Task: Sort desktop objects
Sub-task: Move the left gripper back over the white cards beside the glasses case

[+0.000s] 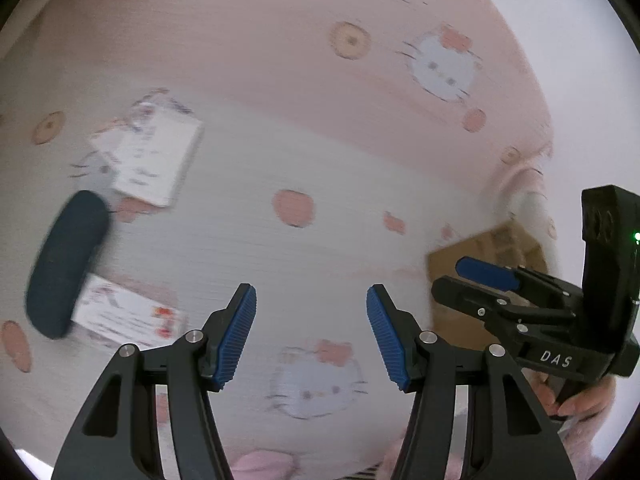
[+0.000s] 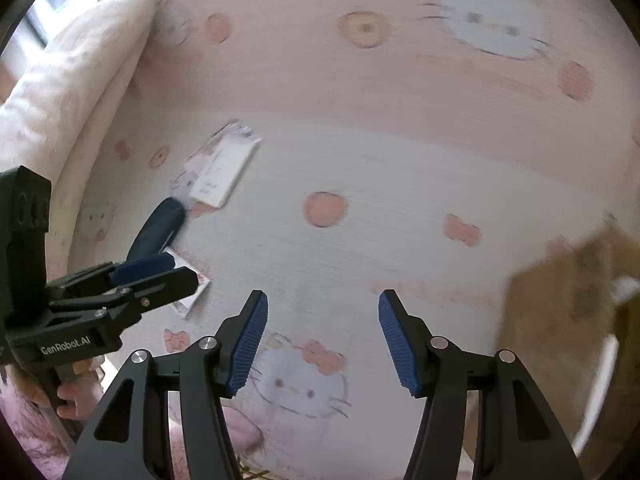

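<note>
A dark blue oblong case (image 1: 66, 264) lies at the left on the Hello Kitty cloth, also in the right wrist view (image 2: 158, 230). A white card pack (image 1: 150, 160) lies just beyond it, also seen from the right (image 2: 222, 170). A second white pack (image 1: 128, 318) lies under the case's near end, and shows partly in the right wrist view (image 2: 190, 292). My left gripper (image 1: 311, 332) is open and empty above the cloth. My right gripper (image 2: 323, 340) is open and empty too. Both views are blurred.
A brown cardboard box (image 1: 480, 256) stands at the right, also in the right wrist view (image 2: 568, 312). The right gripper shows in the left view (image 1: 520, 292); the left gripper shows in the right view (image 2: 120, 284). A pink pillow (image 2: 68, 76) lies far left.
</note>
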